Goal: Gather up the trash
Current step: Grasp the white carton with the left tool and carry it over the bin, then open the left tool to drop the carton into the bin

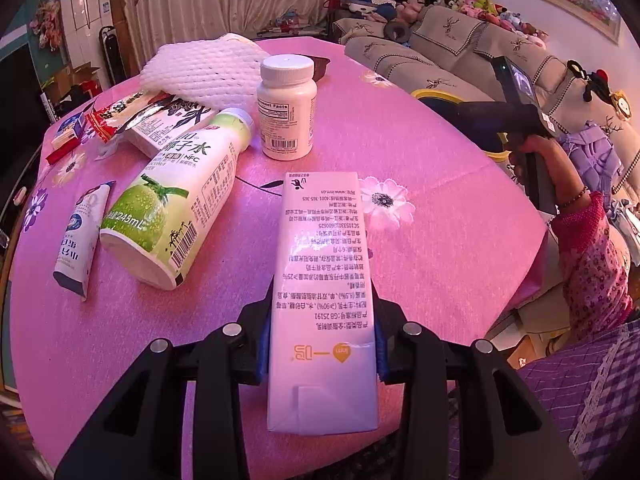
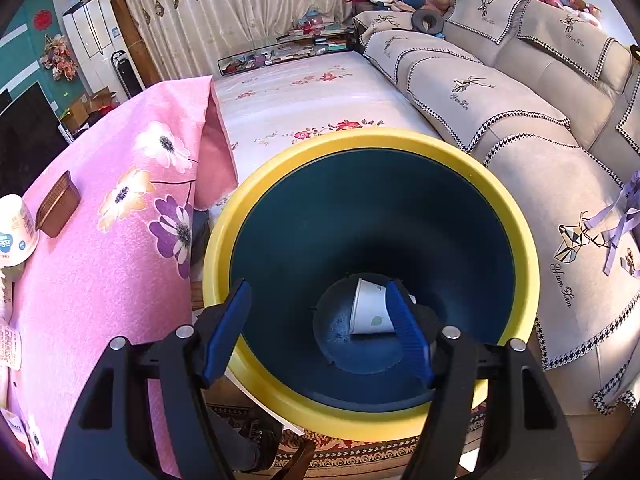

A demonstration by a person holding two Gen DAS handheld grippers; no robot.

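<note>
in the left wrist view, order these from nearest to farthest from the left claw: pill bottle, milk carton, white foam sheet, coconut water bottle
1. milk carton: between the left claw pads, centre.
2. coconut water bottle: lying on its side, left of the carton.
3. pill bottle: upright, beyond the carton.
4. white foam sheet: far side of the table, behind the pill bottle to the left.

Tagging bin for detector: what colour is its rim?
Yellow rim, dark teal inside; clearest in the right wrist view.

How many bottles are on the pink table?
2. A green coconut water bottle lies on its side at the left; a white pill bottle stands upright behind it. More may be hidden outside the view.
</note>
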